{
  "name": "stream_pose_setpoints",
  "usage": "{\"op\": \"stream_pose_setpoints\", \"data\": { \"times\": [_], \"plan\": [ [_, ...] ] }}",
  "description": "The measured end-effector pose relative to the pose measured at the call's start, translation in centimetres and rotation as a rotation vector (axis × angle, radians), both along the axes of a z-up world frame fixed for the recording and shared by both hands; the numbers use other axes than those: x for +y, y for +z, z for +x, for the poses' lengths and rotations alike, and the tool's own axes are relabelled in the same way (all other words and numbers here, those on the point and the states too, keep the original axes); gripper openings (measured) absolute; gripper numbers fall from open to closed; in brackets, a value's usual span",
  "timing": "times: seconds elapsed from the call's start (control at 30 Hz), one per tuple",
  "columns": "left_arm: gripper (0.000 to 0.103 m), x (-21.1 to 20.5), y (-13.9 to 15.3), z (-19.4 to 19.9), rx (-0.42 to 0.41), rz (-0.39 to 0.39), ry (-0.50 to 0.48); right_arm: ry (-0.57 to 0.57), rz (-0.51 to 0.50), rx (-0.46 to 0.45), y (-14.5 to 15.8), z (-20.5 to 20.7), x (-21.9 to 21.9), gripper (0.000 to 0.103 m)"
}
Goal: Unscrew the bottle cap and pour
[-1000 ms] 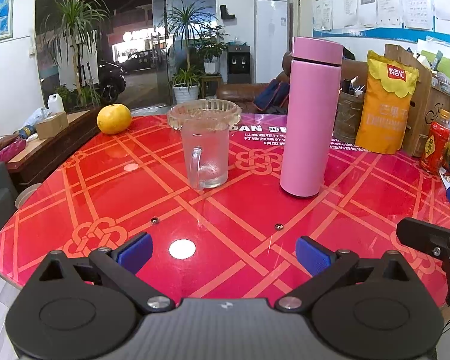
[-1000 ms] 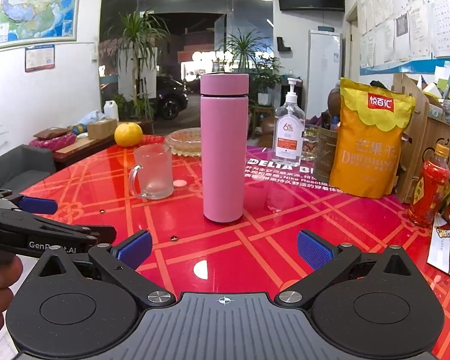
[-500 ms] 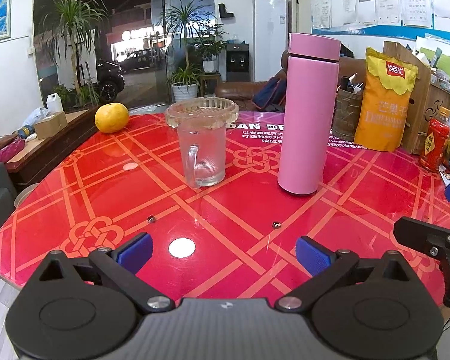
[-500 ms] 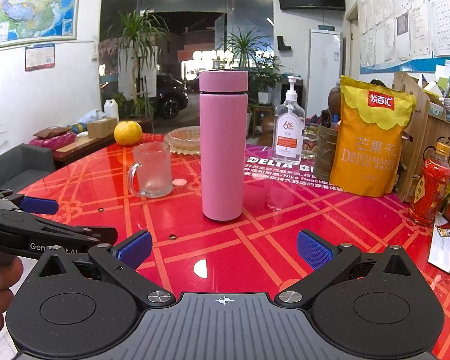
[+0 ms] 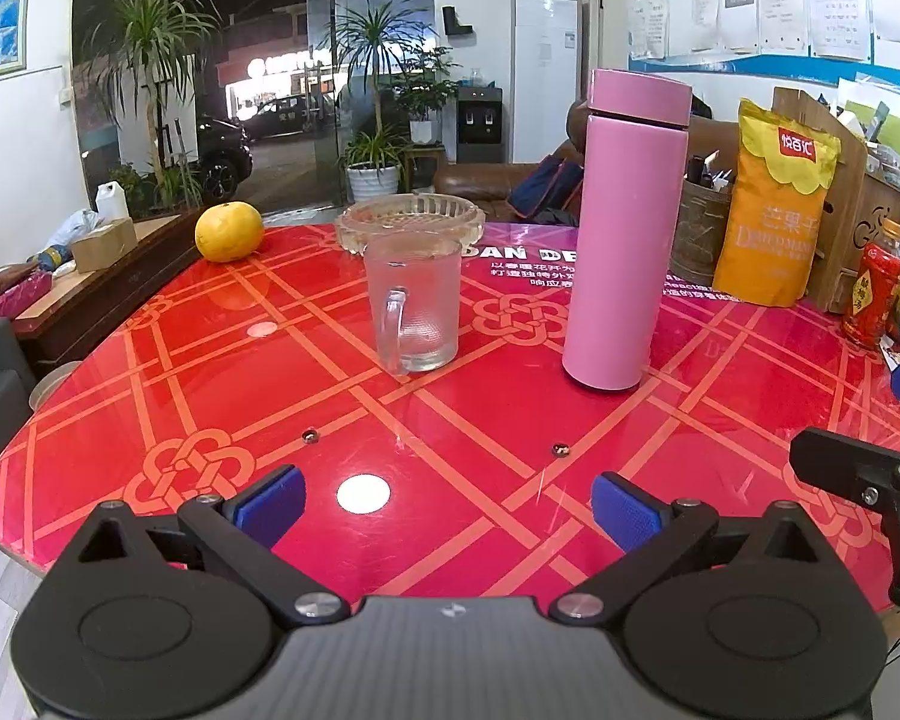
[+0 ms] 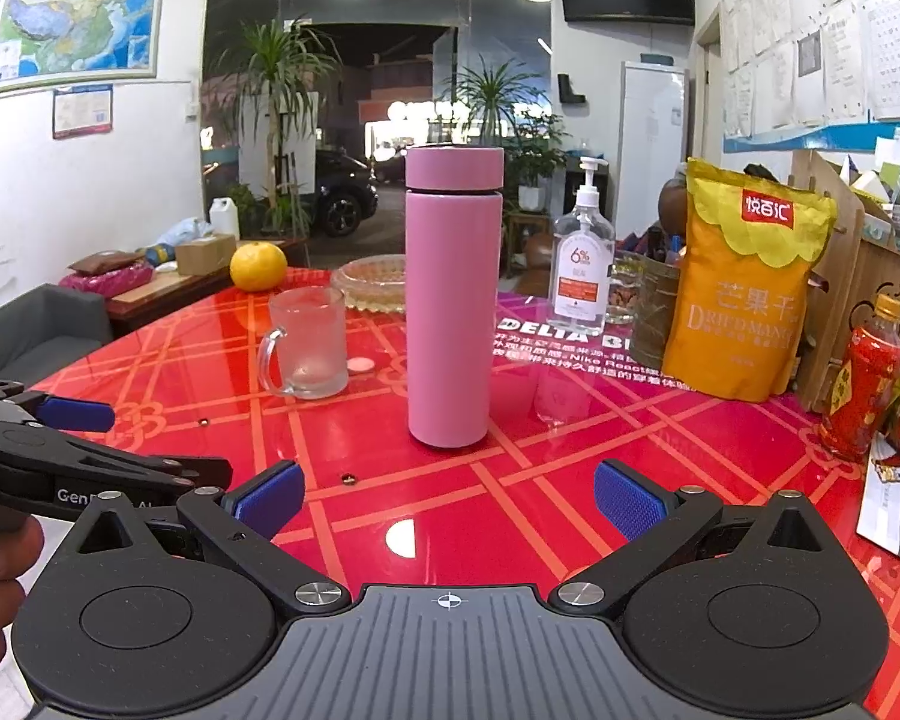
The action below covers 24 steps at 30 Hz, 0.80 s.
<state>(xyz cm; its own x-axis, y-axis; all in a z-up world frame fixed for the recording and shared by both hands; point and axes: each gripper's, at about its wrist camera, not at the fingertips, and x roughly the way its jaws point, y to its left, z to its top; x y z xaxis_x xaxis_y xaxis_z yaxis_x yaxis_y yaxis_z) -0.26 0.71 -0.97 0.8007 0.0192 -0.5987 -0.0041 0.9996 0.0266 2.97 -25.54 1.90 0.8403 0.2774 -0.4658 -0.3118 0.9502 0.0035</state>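
Observation:
A tall pink bottle with its pink cap on stands upright on the red table. It also shows in the right wrist view, with its cap. A frosted glass mug stands left of it, handle toward me; it also shows in the right wrist view. My left gripper is open and empty, short of both. My right gripper is open and empty, in front of the bottle. The left gripper also shows at the left edge of the right wrist view.
A glass ashtray and an orange sit behind the mug. A yellow snack bag, a sanitizer pump bottle and a red drink bottle stand at the right. The table's near edge lies under the grippers.
The left gripper has drifted slightly back and upward, so bottle and mug sit a little farther off. The right gripper has barely moved. Both stay open.

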Motion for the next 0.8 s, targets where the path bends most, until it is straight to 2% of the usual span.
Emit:
{"op": "stream_pose_setpoints", "data": {
  "times": [0.4, 0.8],
  "plan": [
    [0.103, -0.1, 0.3, 0.6, 0.018, -0.003, -0.042, -0.001, -0.010, -0.011, 0.6, 0.4, 0.4, 0.103],
    [0.102, -0.1, 0.2, 1.4, -0.025, -0.034, -0.120, 0.000, -0.014, -0.026, 1.3, 1.1, 0.5, 0.103]
  ]
}}
